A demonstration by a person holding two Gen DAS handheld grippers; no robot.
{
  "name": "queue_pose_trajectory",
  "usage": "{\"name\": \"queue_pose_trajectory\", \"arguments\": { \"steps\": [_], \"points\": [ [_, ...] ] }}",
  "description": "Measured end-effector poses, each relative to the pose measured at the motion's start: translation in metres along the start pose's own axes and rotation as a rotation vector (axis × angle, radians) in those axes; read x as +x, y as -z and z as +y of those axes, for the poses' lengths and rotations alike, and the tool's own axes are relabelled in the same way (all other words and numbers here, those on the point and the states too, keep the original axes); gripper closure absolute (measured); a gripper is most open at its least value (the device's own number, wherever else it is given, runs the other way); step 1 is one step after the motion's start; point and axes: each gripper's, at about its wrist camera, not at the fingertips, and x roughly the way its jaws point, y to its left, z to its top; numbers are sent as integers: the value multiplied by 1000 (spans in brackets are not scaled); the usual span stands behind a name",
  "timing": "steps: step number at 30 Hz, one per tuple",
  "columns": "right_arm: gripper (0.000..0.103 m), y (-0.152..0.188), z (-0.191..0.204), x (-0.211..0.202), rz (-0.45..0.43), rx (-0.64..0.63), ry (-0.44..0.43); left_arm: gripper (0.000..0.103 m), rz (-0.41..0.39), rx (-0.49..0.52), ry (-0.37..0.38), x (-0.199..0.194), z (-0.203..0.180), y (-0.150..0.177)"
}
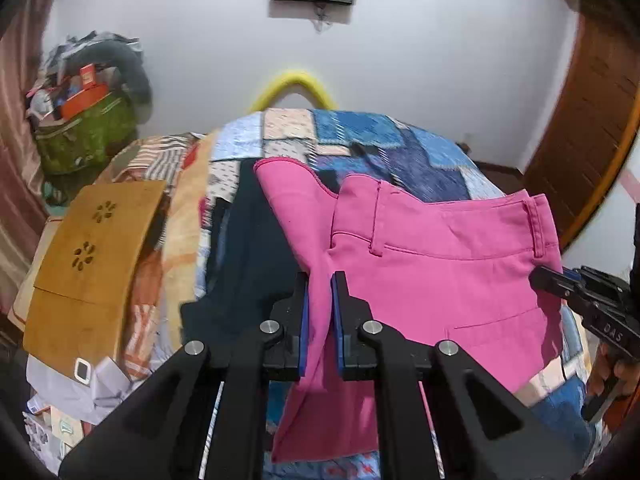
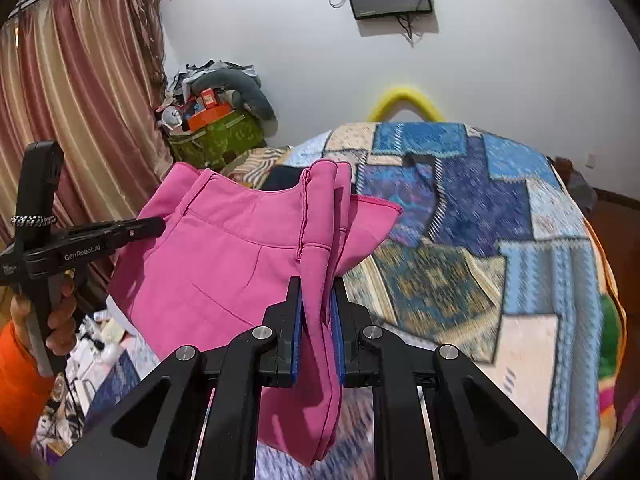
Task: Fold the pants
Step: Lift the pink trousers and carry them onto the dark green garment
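Observation:
The pink pants (image 1: 440, 264) hang in the air above the bed, held up by both grippers. My left gripper (image 1: 320, 280) is shut on a gathered fold of the pink cloth, with the waistband and belt loops spread to its right. My right gripper (image 2: 317, 286) is shut on another bunched edge of the pants (image 2: 224, 256). The right gripper also shows at the far right of the left wrist view (image 1: 538, 280), against the pants' edge. The left gripper shows at the left of the right wrist view (image 2: 158, 224).
A patchwork blue blanket (image 2: 500, 216) covers the bed below. A dark navy garment (image 1: 248, 248) lies on it under the pants. A wooden board (image 1: 92, 256) sits at the left, a green bag of clutter (image 1: 84, 136) beyond, curtains (image 2: 72, 120) at the left, a wooden door (image 1: 588, 140) at the right.

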Motion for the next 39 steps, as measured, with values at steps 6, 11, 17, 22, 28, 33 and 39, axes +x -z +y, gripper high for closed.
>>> {"name": "queue_pose_trajectory", "arguments": {
  "steps": [6, 11, 17, 22, 28, 33, 39],
  "points": [
    [92, -26, 14, 48, 12, -26, -1, 93, -5, -65, -76, 34, 43, -18],
    [92, -34, 23, 91, 39, -26, -4, 93, 15, -101, -148, 76, 71, -21],
    [92, -29, 24, 142, 101, -6, 14, 93, 103, -119, -192, 139, 95, -8],
    [91, -11, 18, 172, 167, -9, 68, 91, 170, -84, -207, 172, 101, 14],
    [81, -4, 14, 163, 180, 5, 105, 84, 166, -77, -212, 160, 106, 25],
    [81, -7, 14, 136, 161, 10, 98, 83, 175, -58, -239, 134, 104, 30],
    [81, -23, 34, 78, 62, -21, 69, 73, 131, -39, -219, 67, 87, 31]
  ]
}}
